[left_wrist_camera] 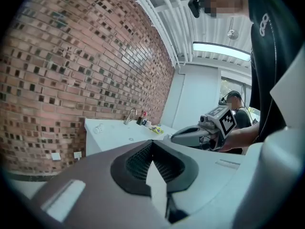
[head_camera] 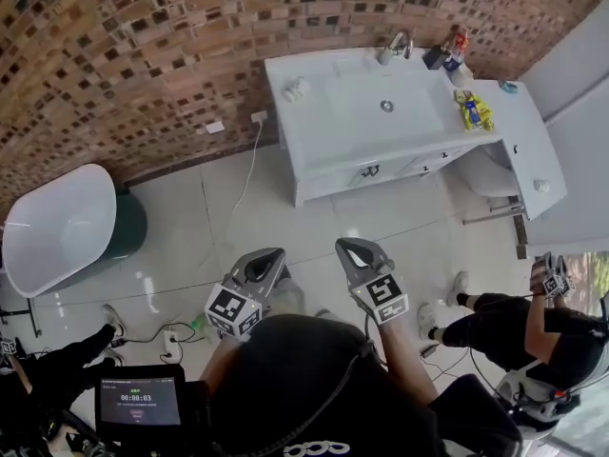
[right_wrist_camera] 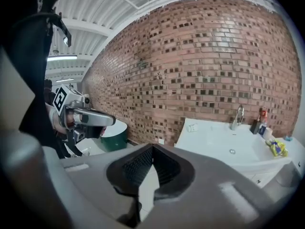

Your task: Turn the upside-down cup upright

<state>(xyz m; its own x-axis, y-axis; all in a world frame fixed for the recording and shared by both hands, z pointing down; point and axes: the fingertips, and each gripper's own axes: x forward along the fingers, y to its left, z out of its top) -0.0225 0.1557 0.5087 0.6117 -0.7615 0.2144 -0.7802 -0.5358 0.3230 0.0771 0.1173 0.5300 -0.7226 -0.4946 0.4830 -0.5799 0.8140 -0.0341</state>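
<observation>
The counter (head_camera: pixel 314 131) stands far against the wall (head_camera: pixel 143 55), with the tap (head_camera: pixel 398 44) at its far edge, bottles (head_camera: pixel 447 51) right of the tap and the cup (head_camera: pixel 295 89) on its left end. The bathtub (head_camera: pixel 57 227) lies well left, nearer.

Bathroom mock-up set inside a larger hall, not a home.

- Bathroom signs: white vanity counter (head_camera: pixel 333 122) with a sunken basin, drain (head_camera: pixel 386 106) and chrome faucet (head_camera: pixel 398 44); toiletry bottles (head_camera: pixel 455 46) and a yellow packet (head_camera: pixel 473 112) near the tap.
- Freestanding bathtub (head_camera: pixel 57 227), white inside and dark green outside, stands well apart from the counter.
- Brick-pattern wall (head_camera: pixel 143 46) and glossy white tiled floor (head_camera: pixel 190 246).
- Wall socket (head_camera: pixel 259 117) with a white cable (head_camera: pixel 245 174) running down to the floor.
- Hall signs: bare ribbed ceiling (right_wrist_camera: pixel 95 13) with a strip light (left_wrist_camera: pixel 221 50).
- Recording signs: timer screen (head_camera: pixel 139 403), power strip (head_camera: pixel 173 341) on the floor, and a second person (head_camera: pixel 514 322) close by.
</observation>
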